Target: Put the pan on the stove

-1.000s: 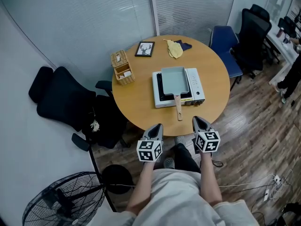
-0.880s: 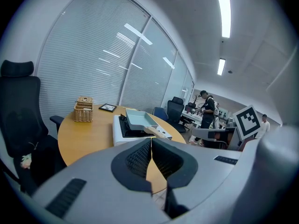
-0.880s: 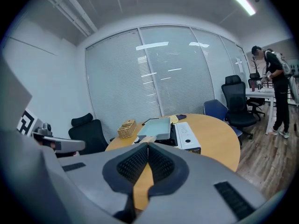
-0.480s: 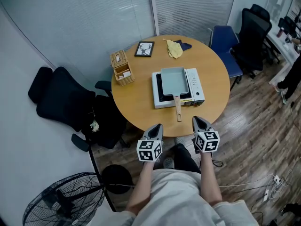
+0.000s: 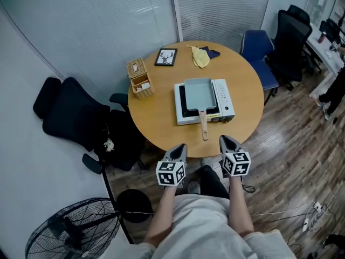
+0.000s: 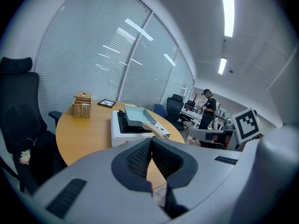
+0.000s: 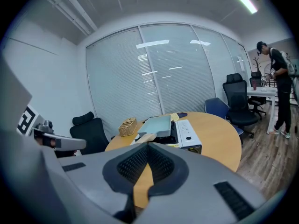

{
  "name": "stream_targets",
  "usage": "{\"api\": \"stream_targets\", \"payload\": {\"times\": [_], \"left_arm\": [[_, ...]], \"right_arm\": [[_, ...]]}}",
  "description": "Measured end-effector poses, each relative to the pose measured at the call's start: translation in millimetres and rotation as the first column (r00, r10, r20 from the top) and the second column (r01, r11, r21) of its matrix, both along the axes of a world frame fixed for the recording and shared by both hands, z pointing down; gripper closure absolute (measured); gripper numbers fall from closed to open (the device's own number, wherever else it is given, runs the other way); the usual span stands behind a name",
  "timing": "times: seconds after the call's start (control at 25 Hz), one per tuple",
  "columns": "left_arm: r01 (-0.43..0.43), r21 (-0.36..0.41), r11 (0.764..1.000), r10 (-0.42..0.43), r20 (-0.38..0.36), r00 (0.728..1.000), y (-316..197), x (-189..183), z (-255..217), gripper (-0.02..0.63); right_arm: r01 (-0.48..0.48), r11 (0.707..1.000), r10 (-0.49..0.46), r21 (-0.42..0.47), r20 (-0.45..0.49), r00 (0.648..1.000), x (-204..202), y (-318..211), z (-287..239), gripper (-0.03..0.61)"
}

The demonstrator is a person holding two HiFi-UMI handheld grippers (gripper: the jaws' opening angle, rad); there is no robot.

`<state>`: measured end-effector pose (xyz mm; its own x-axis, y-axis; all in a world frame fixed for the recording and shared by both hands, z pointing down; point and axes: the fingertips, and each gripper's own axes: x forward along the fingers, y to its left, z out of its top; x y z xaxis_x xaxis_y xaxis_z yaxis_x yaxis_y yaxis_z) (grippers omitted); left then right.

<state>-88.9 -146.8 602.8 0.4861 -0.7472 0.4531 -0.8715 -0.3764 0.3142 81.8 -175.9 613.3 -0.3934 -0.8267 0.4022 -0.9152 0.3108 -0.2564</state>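
Note:
A pale blue-green rectangular pan [image 5: 199, 93] [image 6: 138, 115] [image 7: 156, 123] rests on the white portable stove [image 5: 223, 99] [image 6: 121, 133] [image 7: 188, 134] on the round wooden table [image 5: 156, 120]. Its wooden handle [image 5: 204, 125] points toward me, past the stove's front. My left gripper [image 5: 178, 148] [image 6: 152, 146] and right gripper [image 5: 227, 141] [image 7: 147, 151] hover side by side just off the table's near edge, both shut with nothing between the jaws.
A wicker box [image 5: 140, 77], a framed picture [image 5: 166, 56] and a yellow cloth [image 5: 200, 56] lie on the table's far half. Black office chairs [image 5: 75, 115] stand at left, a blue chair [image 5: 259, 47] at right, a floor fan [image 5: 70, 228] near my left. A person [image 6: 208, 107] stands in the background.

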Motion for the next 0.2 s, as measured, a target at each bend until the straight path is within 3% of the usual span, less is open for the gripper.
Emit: {"api": "stream_targets", "payload": {"times": [0.2], "left_arm": [[0.011,-0.015,1.0,-0.011,0.008,1.0,1.2,-1.8,0.7,0.586]], "right_arm": [[0.006,1.0,-0.006,-0.004,0.001,1.0,-1.4,1.8,2.6,0.555]]}}
